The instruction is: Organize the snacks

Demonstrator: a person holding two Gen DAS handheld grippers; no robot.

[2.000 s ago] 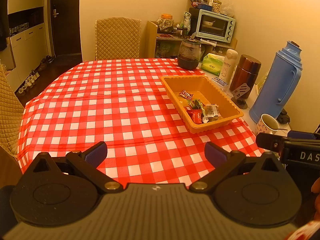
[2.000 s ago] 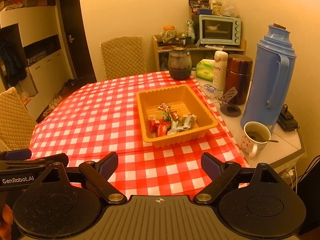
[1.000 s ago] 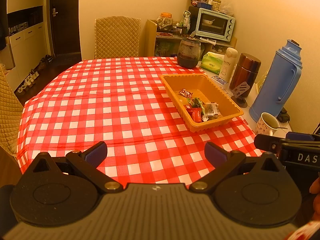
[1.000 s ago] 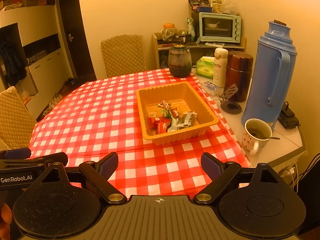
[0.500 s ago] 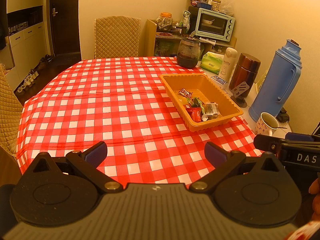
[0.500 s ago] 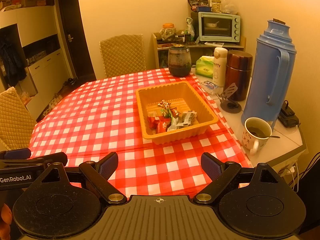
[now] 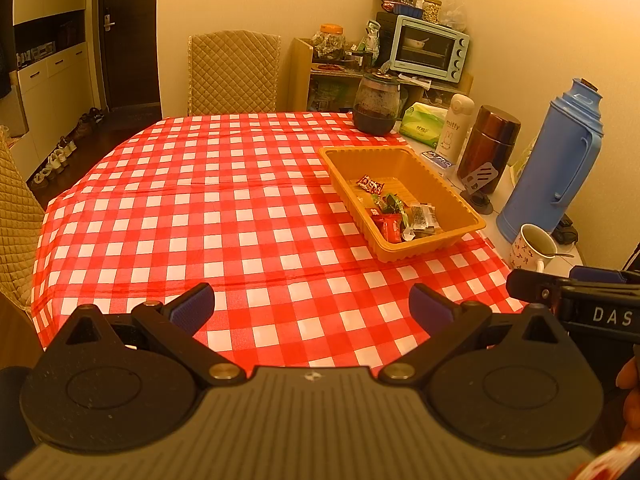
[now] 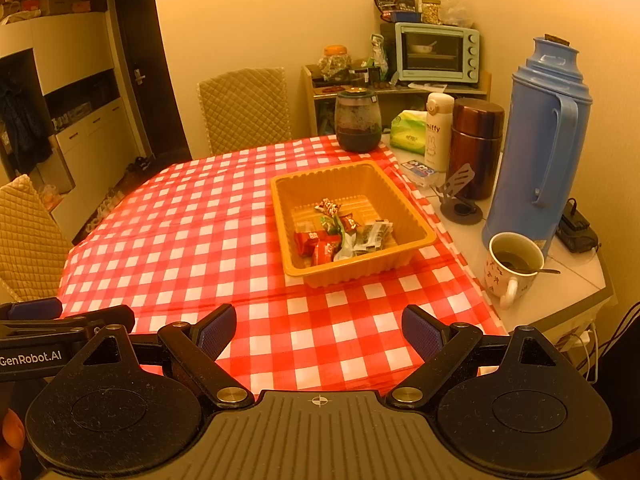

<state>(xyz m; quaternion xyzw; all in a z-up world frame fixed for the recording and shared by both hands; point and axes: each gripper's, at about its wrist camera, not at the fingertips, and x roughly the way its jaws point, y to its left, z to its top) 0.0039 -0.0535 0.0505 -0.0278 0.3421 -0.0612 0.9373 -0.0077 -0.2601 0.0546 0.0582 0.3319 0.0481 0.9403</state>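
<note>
An orange tray [image 7: 432, 184] [image 8: 404, 204] sits at the right side of the red-checked tablecloth [image 7: 224, 208] [image 8: 200, 232]. Several wrapped snacks [image 7: 396, 216] [image 8: 340, 234] lie piled in its near half. My left gripper [image 7: 311, 310] hangs open over the table's near edge, well short of the tray, with nothing between its fingers. My right gripper [image 8: 318, 330] is open too, empty, near the front edge and facing the tray. Each gripper shows at the side of the other's view.
Right of the tray stand a blue thermos [image 8: 540, 140], a mug with a spoon [image 8: 510, 268], a brown flask [image 8: 476, 148], a white bottle [image 8: 438, 132] and a dark jar [image 8: 357, 120]. Quilted chairs [image 7: 234, 72] stand behind and left. A toaster oven [image 8: 436, 52] sits on a shelf.
</note>
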